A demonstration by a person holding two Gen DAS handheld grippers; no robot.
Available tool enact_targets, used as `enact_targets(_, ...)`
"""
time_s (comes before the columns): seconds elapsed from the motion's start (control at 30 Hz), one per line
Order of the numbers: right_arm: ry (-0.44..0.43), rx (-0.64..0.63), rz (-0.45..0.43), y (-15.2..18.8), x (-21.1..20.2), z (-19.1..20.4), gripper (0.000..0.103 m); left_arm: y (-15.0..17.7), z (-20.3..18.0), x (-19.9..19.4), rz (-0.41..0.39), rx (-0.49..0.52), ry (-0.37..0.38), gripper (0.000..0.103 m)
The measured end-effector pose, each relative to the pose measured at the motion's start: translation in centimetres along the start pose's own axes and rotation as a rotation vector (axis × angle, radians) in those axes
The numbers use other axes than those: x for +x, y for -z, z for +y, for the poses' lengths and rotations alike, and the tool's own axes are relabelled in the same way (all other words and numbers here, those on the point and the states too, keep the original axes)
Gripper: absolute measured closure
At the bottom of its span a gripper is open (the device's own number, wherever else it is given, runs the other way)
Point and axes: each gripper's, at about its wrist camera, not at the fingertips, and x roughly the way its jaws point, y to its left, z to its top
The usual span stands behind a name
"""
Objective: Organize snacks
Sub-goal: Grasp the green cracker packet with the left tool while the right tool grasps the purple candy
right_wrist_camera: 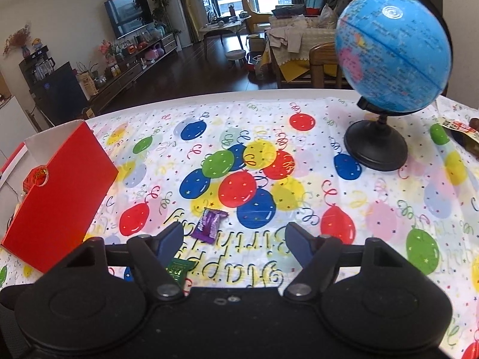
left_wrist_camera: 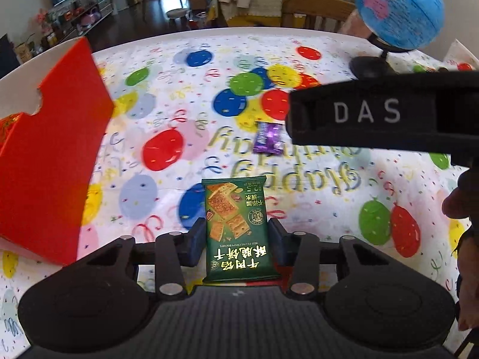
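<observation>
A green biscuit packet [left_wrist_camera: 236, 227] lies on the balloon-print tablecloth [left_wrist_camera: 167, 68] between the fingers of my left gripper [left_wrist_camera: 236, 239]; the pads stand just beside its edges, and I cannot tell if they touch it. A corner of the packet shows in the right wrist view [right_wrist_camera: 179, 267]. A purple candy wrapper [left_wrist_camera: 267, 137] lies further out; it also shows in the right wrist view [right_wrist_camera: 209, 225]. My right gripper [right_wrist_camera: 233, 239] is open and empty, above the cloth just behind the purple wrapper. Its body [left_wrist_camera: 386, 113] crosses the left wrist view. A red box [left_wrist_camera: 51, 161] stands at the left, also in the right wrist view [right_wrist_camera: 60, 191].
A blue globe [right_wrist_camera: 392, 51] on a black stand [right_wrist_camera: 375, 148] is at the back right of the table. Another snack bag [right_wrist_camera: 461, 130] lies at the far right edge. A wooden chair [left_wrist_camera: 317, 10] stands behind the table.
</observation>
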Motion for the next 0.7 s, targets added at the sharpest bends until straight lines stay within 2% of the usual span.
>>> enact_targets(0.17, -0.012, -0.007, 0.016, -0.3, 1.5, 0.8, 0.031, -0.2, 2.2, -0.4, -0.013, -0.046, -0.031, 0.060)
enact_targets(0.33, -0.015, -0.031, 0.049, -0.6, 3.5, 1.7, 0.044, -0.2, 4.0, -1.1, -0.040, -0.071, -0.070, 0.060)
enact_targets(0.4, -0.010, -0.039, 0.063, -0.6, 4.4, 2.2, 0.052, -0.2, 4.3, -1.2, -0.048, -0.074, -0.087, 0.060)
enact_targets(0.63, 0.042, -0.062, 0.084, -0.6, 6.5, 3.3, 0.060, 0.1, 4.5, -1.2, -0.048, -0.082, -0.095, 0.060)
enact_targets(0.7, 0.060, -0.068, 0.076, -0.7, 6.6, 3.5, 0.067, 0.0, 4.5, -1.2, -0.047, -0.085, -0.094, 0.060)
